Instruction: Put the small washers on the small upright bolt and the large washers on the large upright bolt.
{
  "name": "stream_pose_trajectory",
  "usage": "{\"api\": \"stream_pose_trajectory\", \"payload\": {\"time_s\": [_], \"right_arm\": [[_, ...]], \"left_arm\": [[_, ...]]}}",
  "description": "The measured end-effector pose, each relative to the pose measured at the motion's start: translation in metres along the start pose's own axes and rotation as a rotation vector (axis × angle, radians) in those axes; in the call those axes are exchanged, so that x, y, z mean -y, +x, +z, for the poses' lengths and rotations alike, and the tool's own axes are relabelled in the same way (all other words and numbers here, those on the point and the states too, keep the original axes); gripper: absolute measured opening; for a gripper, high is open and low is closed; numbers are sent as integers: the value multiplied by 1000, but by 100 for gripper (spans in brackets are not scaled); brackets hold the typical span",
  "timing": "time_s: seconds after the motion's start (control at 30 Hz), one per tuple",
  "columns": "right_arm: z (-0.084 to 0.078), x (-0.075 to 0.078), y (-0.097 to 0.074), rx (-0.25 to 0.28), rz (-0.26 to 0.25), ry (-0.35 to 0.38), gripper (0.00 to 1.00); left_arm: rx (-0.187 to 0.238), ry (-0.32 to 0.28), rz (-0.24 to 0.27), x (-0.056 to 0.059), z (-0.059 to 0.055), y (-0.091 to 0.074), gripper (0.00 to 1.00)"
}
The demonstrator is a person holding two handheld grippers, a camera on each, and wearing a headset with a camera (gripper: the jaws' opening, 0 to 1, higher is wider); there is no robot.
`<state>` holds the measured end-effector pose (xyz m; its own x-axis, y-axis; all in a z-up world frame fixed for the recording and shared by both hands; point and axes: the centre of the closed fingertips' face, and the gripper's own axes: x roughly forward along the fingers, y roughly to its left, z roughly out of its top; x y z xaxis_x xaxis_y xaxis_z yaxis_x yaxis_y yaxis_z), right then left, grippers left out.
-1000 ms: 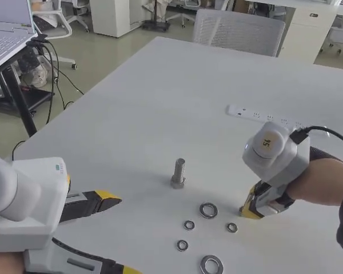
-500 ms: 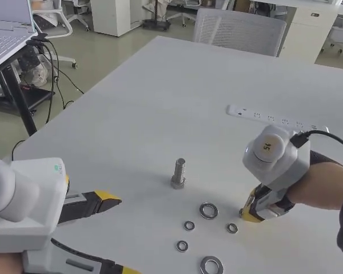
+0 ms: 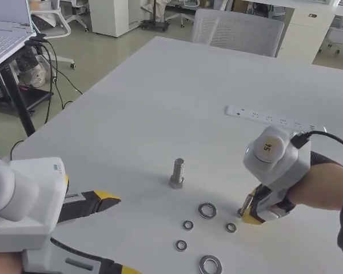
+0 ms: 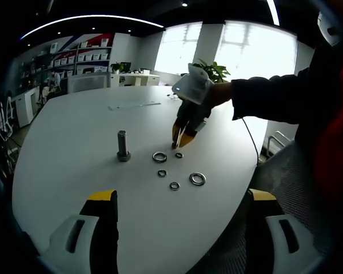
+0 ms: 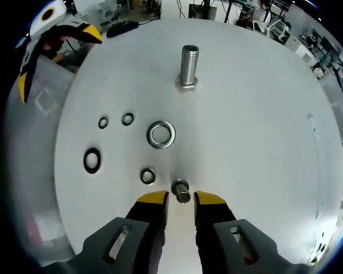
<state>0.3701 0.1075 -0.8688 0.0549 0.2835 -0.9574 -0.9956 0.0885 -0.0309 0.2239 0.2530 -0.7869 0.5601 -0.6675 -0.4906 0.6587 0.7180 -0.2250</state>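
Observation:
The large bolt (image 3: 177, 173) (image 5: 188, 65) stands upright mid-table. The small bolt (image 5: 181, 190) (image 3: 244, 204) sits between the yellow tips of my right gripper (image 5: 181, 200) (image 3: 248, 213), whose jaws are closed in on it. Just left of it lie a small washer (image 5: 148, 175) (image 3: 231, 227) and a large washer (image 5: 161, 134) (image 3: 207, 210). Further off are two small washers (image 3: 187, 225) (image 3: 181, 245) and a second large washer (image 3: 210, 265). My left gripper (image 4: 180, 197) (image 3: 115, 234) hovers open at the near left, well short of the washers.
A white power strip (image 3: 268, 117) lies on the white table (image 3: 131, 114) behind the right gripper. A mesh chair (image 3: 237, 31) stands at the far edge. A laptop (image 3: 6, 28) sits on a stand beyond the table's left edge.
The right gripper has shifted slightly and the small bolt now shows at its tips. The left gripper and the washers have not moved.

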Motion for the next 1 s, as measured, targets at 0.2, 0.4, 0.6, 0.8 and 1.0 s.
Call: {"api": "stream_pose_trajectory", "payload": {"time_s": [0.2, 0.4, 0.6, 0.8, 1.0], "right_arm": [[-1, 0, -7, 7, -13, 2, 21], [-2, -1, -16, 23, -25, 9, 21], [-5, -5, -26, 35, -37, 21, 21], [-5, -11, -34, 55, -50, 30, 21], [-6, -17, -39, 65, -58, 34, 21]], "left_arm": [[2, 0, 1, 0, 1, 0, 93], [-1, 3, -3, 1, 1, 0, 93], [1, 5, -2, 2, 1, 0, 93], [6, 8, 1, 1, 2, -1, 93], [0, 16, 2, 2, 1, -1, 93]]}}
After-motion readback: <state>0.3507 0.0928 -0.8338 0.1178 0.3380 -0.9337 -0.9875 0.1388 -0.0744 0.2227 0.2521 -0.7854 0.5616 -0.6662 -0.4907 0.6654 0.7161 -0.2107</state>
